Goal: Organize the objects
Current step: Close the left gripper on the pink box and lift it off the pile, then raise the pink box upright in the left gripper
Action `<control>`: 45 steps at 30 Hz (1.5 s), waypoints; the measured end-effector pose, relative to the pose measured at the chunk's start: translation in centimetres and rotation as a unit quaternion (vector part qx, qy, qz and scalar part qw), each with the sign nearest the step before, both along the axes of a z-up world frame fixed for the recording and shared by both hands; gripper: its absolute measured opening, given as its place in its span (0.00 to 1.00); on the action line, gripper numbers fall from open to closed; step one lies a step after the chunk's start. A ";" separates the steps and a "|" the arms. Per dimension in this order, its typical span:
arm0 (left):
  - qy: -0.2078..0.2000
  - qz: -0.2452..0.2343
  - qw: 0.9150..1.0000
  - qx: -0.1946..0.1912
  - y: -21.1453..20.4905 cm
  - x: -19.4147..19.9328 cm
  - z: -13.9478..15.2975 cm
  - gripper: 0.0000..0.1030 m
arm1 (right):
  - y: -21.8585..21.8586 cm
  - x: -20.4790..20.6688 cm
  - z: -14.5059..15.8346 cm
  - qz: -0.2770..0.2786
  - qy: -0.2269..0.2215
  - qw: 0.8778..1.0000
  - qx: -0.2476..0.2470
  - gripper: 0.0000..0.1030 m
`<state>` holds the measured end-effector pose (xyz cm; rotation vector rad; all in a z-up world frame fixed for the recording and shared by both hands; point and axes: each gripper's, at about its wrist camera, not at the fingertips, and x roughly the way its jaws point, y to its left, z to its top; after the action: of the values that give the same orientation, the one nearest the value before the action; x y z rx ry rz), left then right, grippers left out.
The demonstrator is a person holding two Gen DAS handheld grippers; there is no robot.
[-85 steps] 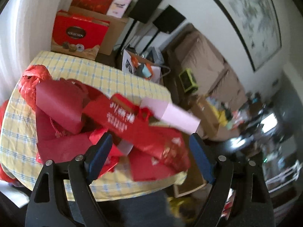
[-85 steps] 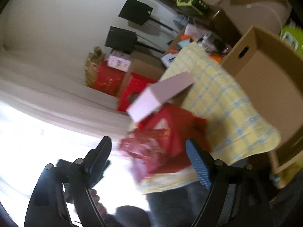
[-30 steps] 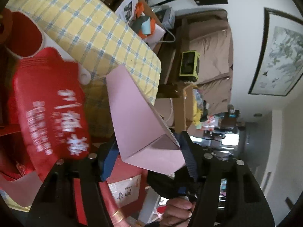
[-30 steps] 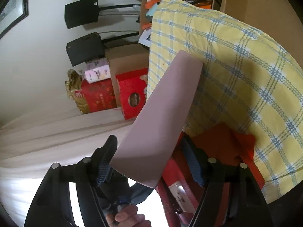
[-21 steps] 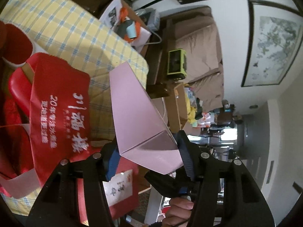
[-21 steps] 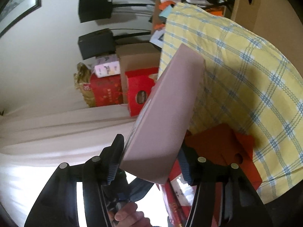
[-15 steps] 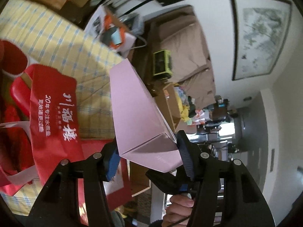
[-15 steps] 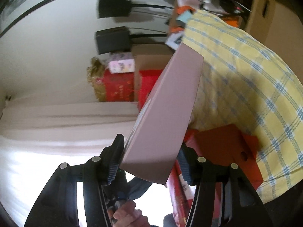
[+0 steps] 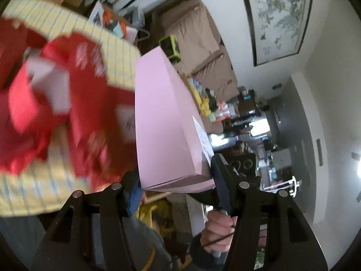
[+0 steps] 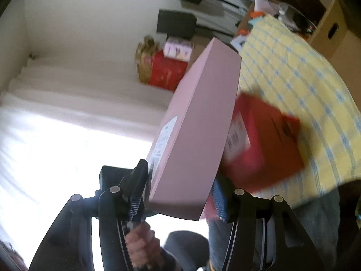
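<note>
A long flat pink box (image 9: 162,122) is held up in the air by both grippers, one at each end. My left gripper (image 9: 177,190) is shut on its near end, blue pads pressing both faces. In the right wrist view the same pink box (image 10: 198,122) stands on edge with my right gripper (image 10: 179,194) shut on it. A white label (image 10: 163,139) shows on the box's narrow side. Each view shows the other gripper and the hand (image 9: 217,231) behind the box. Red bags and boxes (image 9: 67,103) lie blurred on the yellow checked tablecloth (image 9: 117,52) below.
A brown sofa (image 9: 198,40) and a framed picture (image 9: 279,15) stand beyond the table. Cardboard boxes (image 10: 338,31), red gift boxes (image 10: 167,72) and black speakers (image 10: 176,23) line the wall. A red box (image 10: 266,140) lies on the cloth near the table edge. A bright curtained window fills the left.
Both hands have lifted the pink box up off the table and rolled it, so it now stands more on edge. The red pile has dropped lower and to the left, blurred.
</note>
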<state>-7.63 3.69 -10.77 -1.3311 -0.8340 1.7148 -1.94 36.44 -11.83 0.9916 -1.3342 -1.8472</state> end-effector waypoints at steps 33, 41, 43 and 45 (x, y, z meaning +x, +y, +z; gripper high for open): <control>0.087 0.056 0.992 -0.069 -3.7 5.6 2.1 0.55 | -2.6 2.9 0.5 0.069 0.074 0.994 0.041 0.40; 0.086 0.072 0.993 -0.027 -3.8 5.4 2.1 0.72 | -2.4 3.0 -1.1 0.071 0.060 0.995 -0.018 0.40; 0.072 0.072 0.995 -0.003 -4.2 5.0 1.7 0.73 | -2.1 3.2 -1.4 0.069 0.059 0.995 -0.036 0.40; 0.054 0.070 0.996 0.024 -4.7 4.6 1.1 0.76 | -2.0 2.9 -1.5 0.069 0.058 0.994 -0.057 0.40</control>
<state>-3.04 -0.99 -9.71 -1.1611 -0.9189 1.8465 0.95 34.45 -13.35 0.8796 -1.2561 -1.6800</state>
